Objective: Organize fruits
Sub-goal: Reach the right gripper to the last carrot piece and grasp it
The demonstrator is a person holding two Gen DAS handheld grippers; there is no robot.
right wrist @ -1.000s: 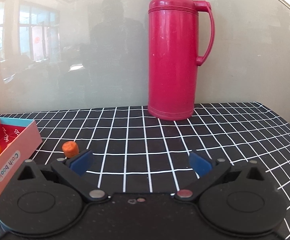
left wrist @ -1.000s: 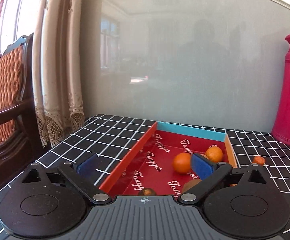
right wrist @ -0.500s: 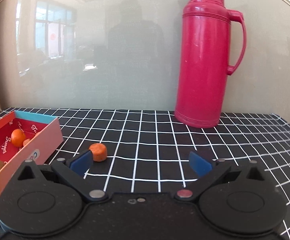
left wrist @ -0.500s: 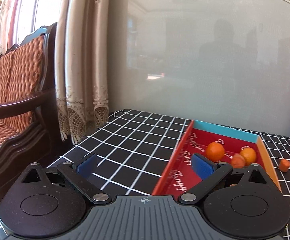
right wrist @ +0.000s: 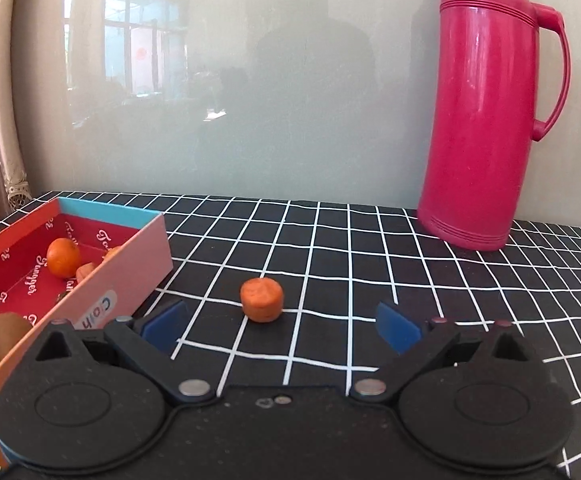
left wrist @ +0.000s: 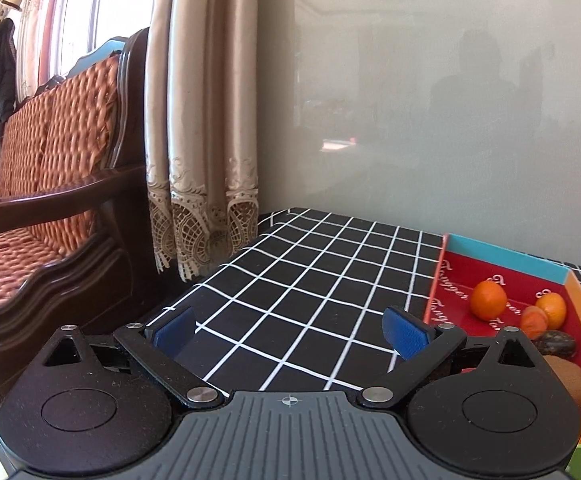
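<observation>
Right wrist: box (right wrist: 102, 280) lettered "Cloth", both grippers' jaws wide, holding nothing

The box (left wrist: 502, 258) runs off the right edge of the left wrist view, its near end hidden behind the left gripper (left wrist: 290, 330). In the right wrist view its wall covers part of the fruit; the flask (right wrist: 486, 120) lid is cropped at the top.

The shallow red cardboard box (right wrist: 30, 280) carries repeated white cursive "Tangger" on its inner floor; its pink outer wall bears a partly hidden label starting "Cloth".
</observation>
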